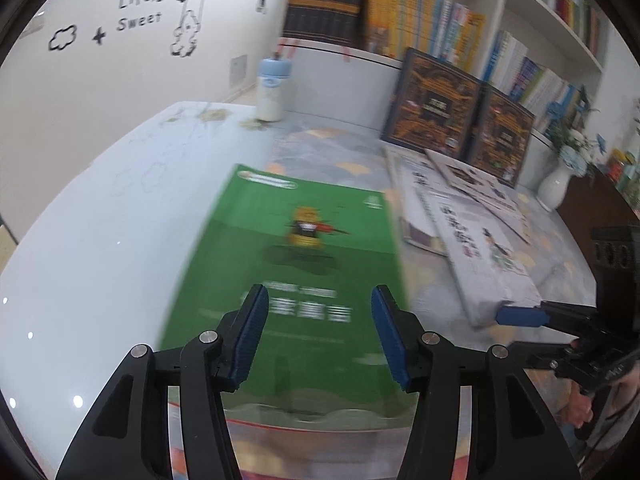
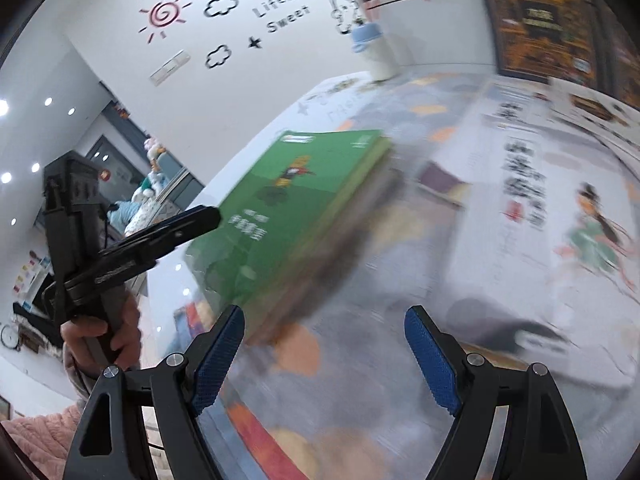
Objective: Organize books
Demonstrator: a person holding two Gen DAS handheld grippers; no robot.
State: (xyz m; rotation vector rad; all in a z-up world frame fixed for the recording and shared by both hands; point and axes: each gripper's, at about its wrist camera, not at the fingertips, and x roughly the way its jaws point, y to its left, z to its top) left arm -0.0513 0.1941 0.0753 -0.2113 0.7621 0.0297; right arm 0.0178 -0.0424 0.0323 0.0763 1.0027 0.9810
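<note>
Green book (image 1: 288, 264): lying flat on the table (image 1: 100, 248), left of the white books (image 1: 472, 240).
Left gripper (image 1: 318, 340): hovering over it, jaws gaping, gripping nothing.
Right gripper (image 2: 324, 360): likewise spread wide, empty-handed, apparently readying a pickup.

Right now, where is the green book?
The green book lies flat on the table, directly ahead of the open left gripper, left of the white books.

Left wrist cam is looking forward, low over the green book (image 1: 296, 264). Right cam is facing it from the right, close; both are sharing the table (image 1: 100, 248).
</note>
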